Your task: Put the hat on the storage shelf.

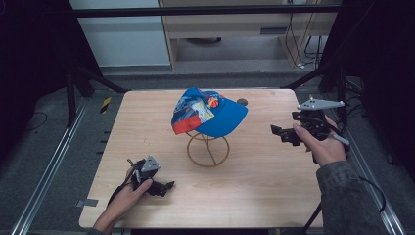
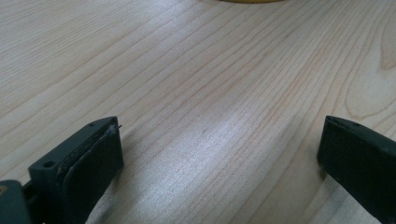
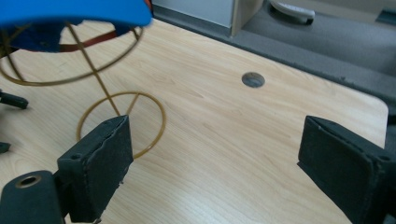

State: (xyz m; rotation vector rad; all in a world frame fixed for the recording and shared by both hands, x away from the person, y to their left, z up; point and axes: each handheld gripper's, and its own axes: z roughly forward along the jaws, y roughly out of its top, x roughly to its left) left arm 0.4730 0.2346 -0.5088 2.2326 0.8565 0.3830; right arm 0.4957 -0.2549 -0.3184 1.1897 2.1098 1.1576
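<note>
Resting on its wire stand (image 1: 208, 149), the blue cap (image 1: 210, 113) is looking untouched; I am holding left gripper (image 1: 164, 187) and right gripper (image 1: 280, 132) wide, empty, well apart from it.

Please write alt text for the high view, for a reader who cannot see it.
A blue cap sits on a wire stand in the middle of a wooden table. A person's hands hold the left gripper near the front edge and the right gripper beside the cap, both open.

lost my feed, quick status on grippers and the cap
Left gripper open, low over table. Right gripper open, empty. Blue cap on wire stand, untouched. Nothing between.
</note>
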